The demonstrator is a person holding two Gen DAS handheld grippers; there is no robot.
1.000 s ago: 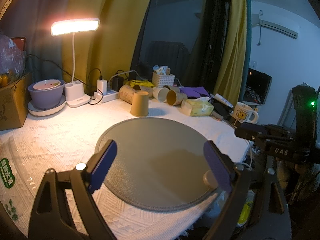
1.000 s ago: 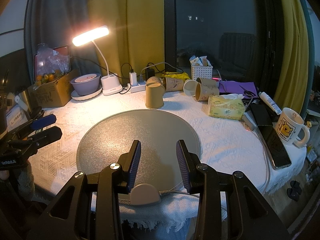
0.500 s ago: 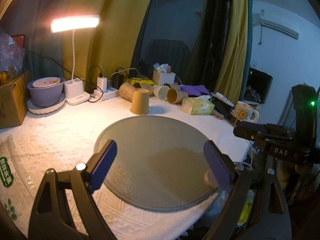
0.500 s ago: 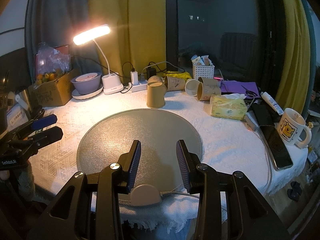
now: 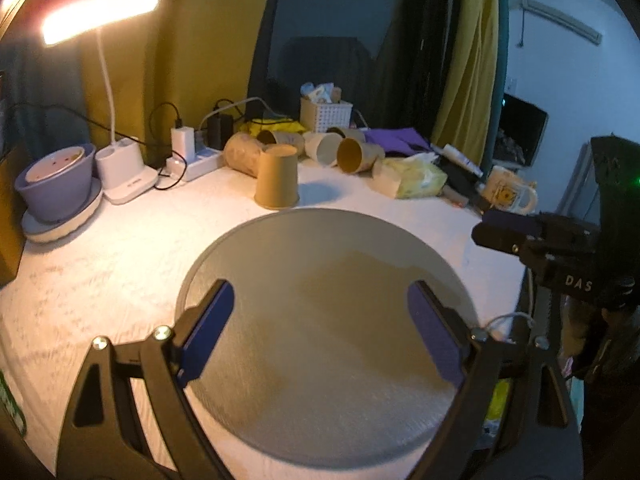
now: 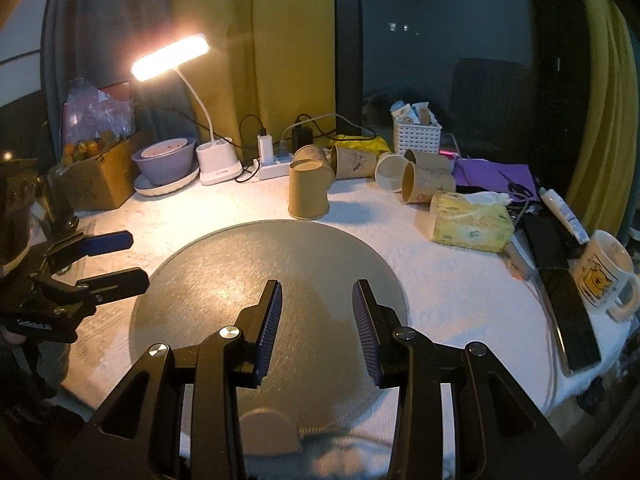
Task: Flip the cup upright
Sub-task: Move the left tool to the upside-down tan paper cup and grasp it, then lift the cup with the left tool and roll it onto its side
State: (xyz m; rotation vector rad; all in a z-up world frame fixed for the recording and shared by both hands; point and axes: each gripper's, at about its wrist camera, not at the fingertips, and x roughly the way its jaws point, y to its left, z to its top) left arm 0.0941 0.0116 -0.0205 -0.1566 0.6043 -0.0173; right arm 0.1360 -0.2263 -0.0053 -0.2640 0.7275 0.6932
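A tan paper cup (image 5: 277,181) stands upside down on the white cloth, just past the far edge of the round grey mat (image 5: 328,312); it also shows in the right wrist view (image 6: 307,190). My left gripper (image 5: 320,320) is open wide and empty over the near part of the mat. My right gripper (image 6: 317,316) is open and empty over the mat's near edge (image 6: 224,264). Each gripper shows in the other's view, the right one (image 5: 520,236) at the mat's right, the left one (image 6: 100,260) at its left.
Several paper cups (image 6: 424,176) lie on their sides behind the upside-down cup. A lit desk lamp (image 6: 216,160), a purple bowl (image 6: 164,162), a power strip (image 6: 272,168), a tissue pack (image 6: 472,220), a mug (image 6: 608,280) and a phone (image 6: 572,320) ring the table.
Both grippers have moved forward over the mat toward the upside-down cup, which looks larger and nearer. Their jaws have kept the same opening.
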